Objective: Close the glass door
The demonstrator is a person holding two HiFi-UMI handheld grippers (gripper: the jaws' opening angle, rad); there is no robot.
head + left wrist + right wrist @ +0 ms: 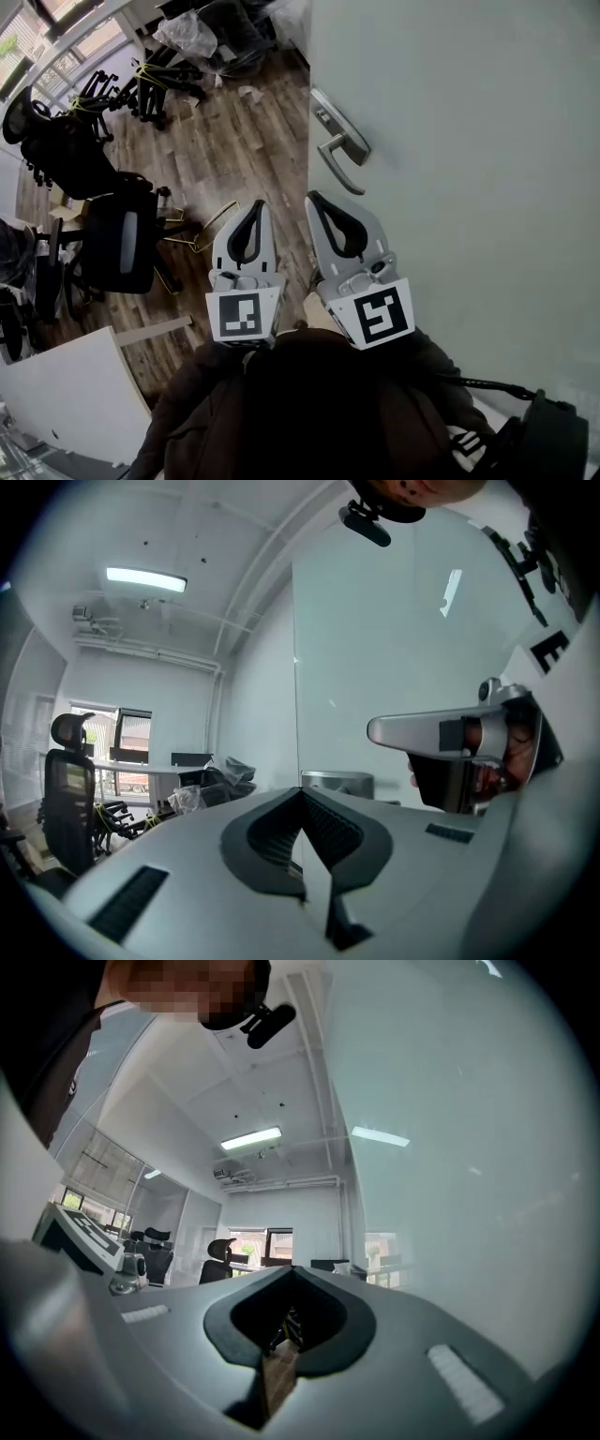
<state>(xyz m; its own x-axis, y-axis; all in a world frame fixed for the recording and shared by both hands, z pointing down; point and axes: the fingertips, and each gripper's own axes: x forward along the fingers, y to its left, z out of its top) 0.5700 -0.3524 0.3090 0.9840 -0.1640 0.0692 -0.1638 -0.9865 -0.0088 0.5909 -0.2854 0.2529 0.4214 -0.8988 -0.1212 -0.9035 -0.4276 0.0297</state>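
No legible word, number or brand shows. The only print is black-and-white square patterns, carrying no letters, on the marker cube [242,317] of the left gripper [256,208] at 7 o'clock and on the right gripper's [314,199] at 5 o'clock.

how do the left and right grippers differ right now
The right gripper is by the door's edge, just below the handle; the left gripper is over the wood floor, farther from the handle. In the head view the right gripper tilts left, while the left gripper points nearly straight ahead. Both are shut on nothing, and neither holds the handle.
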